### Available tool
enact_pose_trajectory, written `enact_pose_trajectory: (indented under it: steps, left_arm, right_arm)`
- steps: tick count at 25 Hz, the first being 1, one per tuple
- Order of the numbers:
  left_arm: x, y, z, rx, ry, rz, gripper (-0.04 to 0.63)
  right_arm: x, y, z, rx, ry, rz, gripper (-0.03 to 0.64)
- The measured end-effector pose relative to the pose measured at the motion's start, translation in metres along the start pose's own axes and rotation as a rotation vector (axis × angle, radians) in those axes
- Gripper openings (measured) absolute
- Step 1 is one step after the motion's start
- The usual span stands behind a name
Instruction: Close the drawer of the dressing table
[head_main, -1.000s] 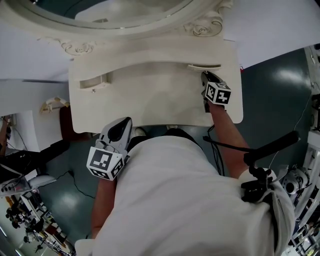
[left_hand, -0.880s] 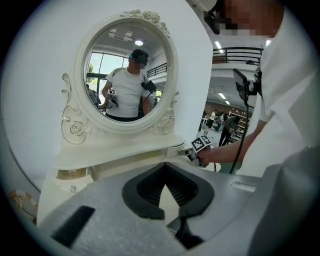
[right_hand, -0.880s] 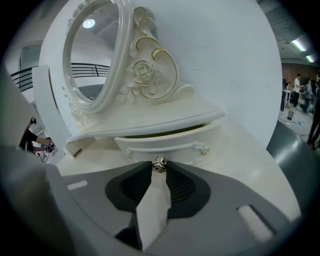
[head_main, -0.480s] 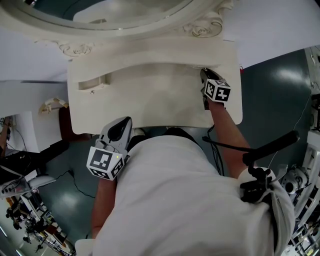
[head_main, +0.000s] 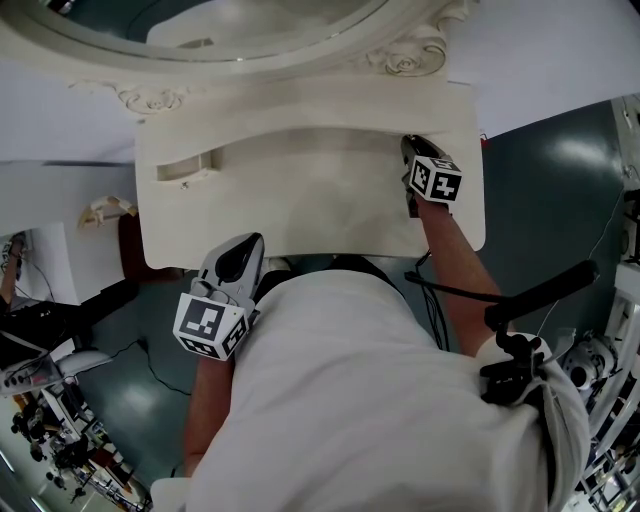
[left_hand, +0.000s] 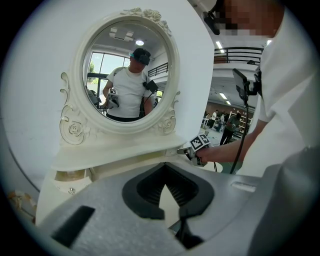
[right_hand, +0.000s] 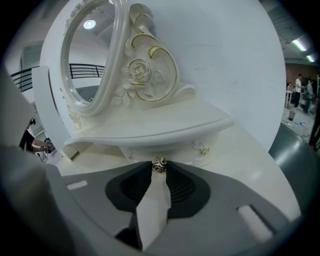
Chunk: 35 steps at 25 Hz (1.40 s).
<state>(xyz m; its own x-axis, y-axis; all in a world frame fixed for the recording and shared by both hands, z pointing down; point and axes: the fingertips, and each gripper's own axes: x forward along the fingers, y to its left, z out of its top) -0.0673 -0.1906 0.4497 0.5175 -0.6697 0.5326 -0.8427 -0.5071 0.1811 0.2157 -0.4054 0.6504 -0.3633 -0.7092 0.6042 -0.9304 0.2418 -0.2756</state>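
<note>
Bright, even indoor light flattens the cream dressing table (head_main: 300, 190), nearly bleaching its top in the head view. A ceiling lamp (left_hand: 139, 43) glints in the mirror (left_hand: 125, 85), upper left of the left gripper view. Both gripper views bow outward into black, vignetted corners; foregrounds are soft.

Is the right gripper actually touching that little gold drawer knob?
Touching. The right gripper view shows the gold knob pinched between the right gripper's jaw tips, no gap either side.

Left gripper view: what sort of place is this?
Probably a big workshop or lab hall, not a home: mezzanine railing, ceiling strip lights, people standing beyond the dressing table.
</note>
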Motion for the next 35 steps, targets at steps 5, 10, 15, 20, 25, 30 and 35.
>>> enact_pose_trajectory:
  steps: [5, 10, 15, 20, 25, 30, 35]
  left_arm:
    - [0.003, 0.001, 0.003, -0.002, 0.004, -0.002, 0.003]
    - [0.0, 0.0, 0.003, -0.002, 0.004, -0.007, 0.003]
    - [0.002, -0.001, 0.002, -0.003, 0.004, -0.009, 0.003]
    - [0.002, -0.001, 0.003, -0.002, -0.001, -0.01, 0.003]
    - [0.003, 0.001, 0.004, -0.003, -0.004, -0.014, 0.003]
    - [0.004, 0.005, 0.002, -0.008, -0.01, -0.031, 0.003]
    - [-0.006, 0.015, -0.002, 0.011, -0.017, -0.083, 0.003]
  right_arm:
    - [0.002, -0.001, 0.004, 0.001, 0.0, -0.001, 0.094]
    - [0.001, 0.001, 0.004, 0.0, -0.004, -0.002, 0.094]
    - [0.002, -0.001, 0.005, -0.001, -0.003, -0.004, 0.094]
    - [0.003, -0.006, 0.005, -0.007, -0.001, -0.002, 0.097]
    - [0.005, -0.011, 0.006, -0.024, 0.01, -0.008, 0.114]
    - [0.0, -0.014, 0.001, -0.034, 0.026, -0.023, 0.141]
    - [-0.021, -0.007, -0.014, -0.021, 0.029, -0.074, 0.132]
